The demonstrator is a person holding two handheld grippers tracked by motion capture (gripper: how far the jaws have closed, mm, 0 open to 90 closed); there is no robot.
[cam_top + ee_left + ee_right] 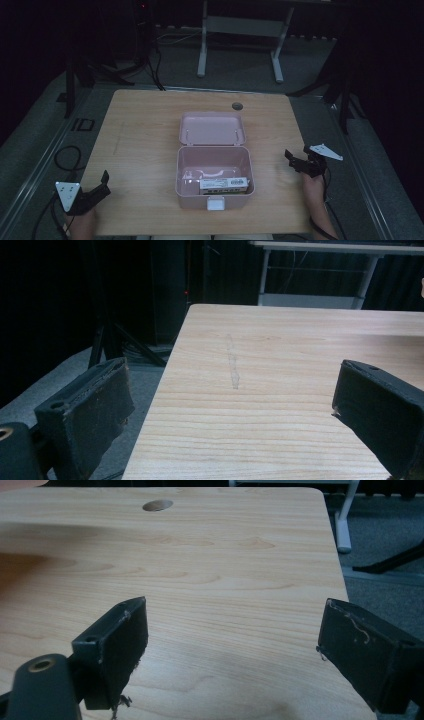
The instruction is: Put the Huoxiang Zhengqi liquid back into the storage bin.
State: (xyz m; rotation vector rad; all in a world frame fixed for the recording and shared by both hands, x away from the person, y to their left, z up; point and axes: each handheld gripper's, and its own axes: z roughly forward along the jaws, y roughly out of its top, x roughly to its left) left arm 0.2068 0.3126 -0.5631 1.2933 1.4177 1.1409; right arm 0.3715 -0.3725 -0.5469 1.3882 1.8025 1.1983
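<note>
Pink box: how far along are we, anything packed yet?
Done: the pink box stands open, its lid laid back, with a white carton lying inside. In hand: nothing; the left gripper and right gripper are both open and empty, at the table edges apart from the box. Left, probably: closing the lid.

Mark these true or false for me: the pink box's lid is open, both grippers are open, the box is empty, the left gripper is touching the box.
1. The pink box has its lid open. True.
2. Both grippers are open. True: the left gripper and the right gripper each hold nothing, jaws apart.
3. The box is empty. False: a white carton lies inside.
4. The left gripper touches the box. False: it sits apart, near the table corner.
</note>
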